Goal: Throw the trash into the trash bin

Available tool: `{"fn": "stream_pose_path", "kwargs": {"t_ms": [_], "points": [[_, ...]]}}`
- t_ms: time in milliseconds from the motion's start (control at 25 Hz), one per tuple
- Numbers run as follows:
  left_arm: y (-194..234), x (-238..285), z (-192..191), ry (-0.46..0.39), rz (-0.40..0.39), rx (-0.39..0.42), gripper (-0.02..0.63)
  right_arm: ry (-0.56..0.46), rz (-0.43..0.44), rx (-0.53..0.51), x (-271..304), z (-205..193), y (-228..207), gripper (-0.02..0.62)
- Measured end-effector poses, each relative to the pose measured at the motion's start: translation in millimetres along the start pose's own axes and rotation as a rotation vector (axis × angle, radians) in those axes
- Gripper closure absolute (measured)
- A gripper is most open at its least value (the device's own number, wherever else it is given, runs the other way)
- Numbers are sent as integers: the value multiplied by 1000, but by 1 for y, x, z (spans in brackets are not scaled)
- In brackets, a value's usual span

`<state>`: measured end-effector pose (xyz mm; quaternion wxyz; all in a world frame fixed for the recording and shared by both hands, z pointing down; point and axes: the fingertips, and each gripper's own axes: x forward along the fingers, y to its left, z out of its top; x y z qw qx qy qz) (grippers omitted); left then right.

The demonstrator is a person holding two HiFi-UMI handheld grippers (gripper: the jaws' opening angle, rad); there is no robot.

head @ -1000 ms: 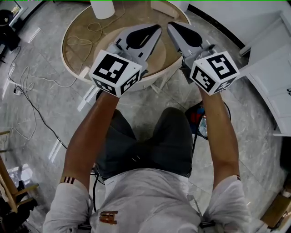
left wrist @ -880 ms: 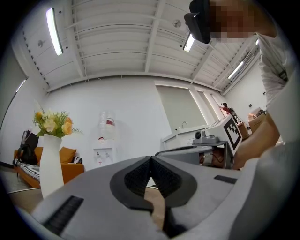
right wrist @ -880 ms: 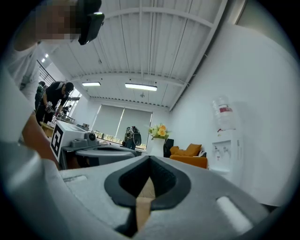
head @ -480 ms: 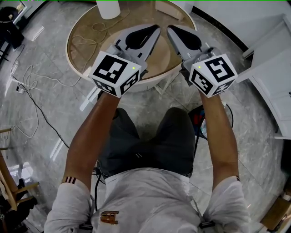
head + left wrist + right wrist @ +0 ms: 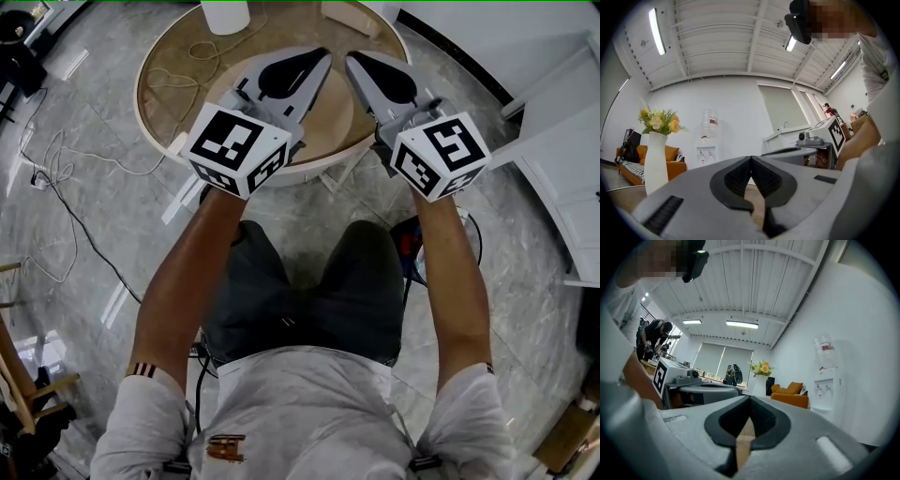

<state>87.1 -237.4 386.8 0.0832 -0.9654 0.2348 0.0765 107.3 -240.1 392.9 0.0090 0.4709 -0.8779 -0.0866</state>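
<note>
No trash and no trash bin show in any view. My left gripper (image 5: 322,54) and right gripper (image 5: 351,54) are held side by side, pointing out over a round wooden table (image 5: 155,89), tips close together. Both are shut with nothing between the jaws. In the left gripper view the left gripper (image 5: 751,157) has its dark pads meeting at the tip, and the right gripper's marker cube (image 5: 833,133) shows beside it. The right gripper (image 5: 750,397) is shut the same way in its own view, with the left gripper's marker cube (image 5: 662,374) at its left.
A white vase (image 5: 225,15) with flowers (image 5: 658,122) stands at the table's far edge, with a loose cord (image 5: 183,61) and a wooden block (image 5: 352,14). A water dispenser (image 5: 708,140) and orange sofa (image 5: 791,394) stand by the wall. White furniture (image 5: 562,141) is at right; cables (image 5: 56,187) cross the floor.
</note>
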Motion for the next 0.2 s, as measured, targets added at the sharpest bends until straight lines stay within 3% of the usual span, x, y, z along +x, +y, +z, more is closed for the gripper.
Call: {"fn": "stream_pose_path", "kwargs": {"t_ms": [200], "points": [[-3,-1,-1,-2,0,-1,607,4,1,1,-3,-2,1,595]]}}
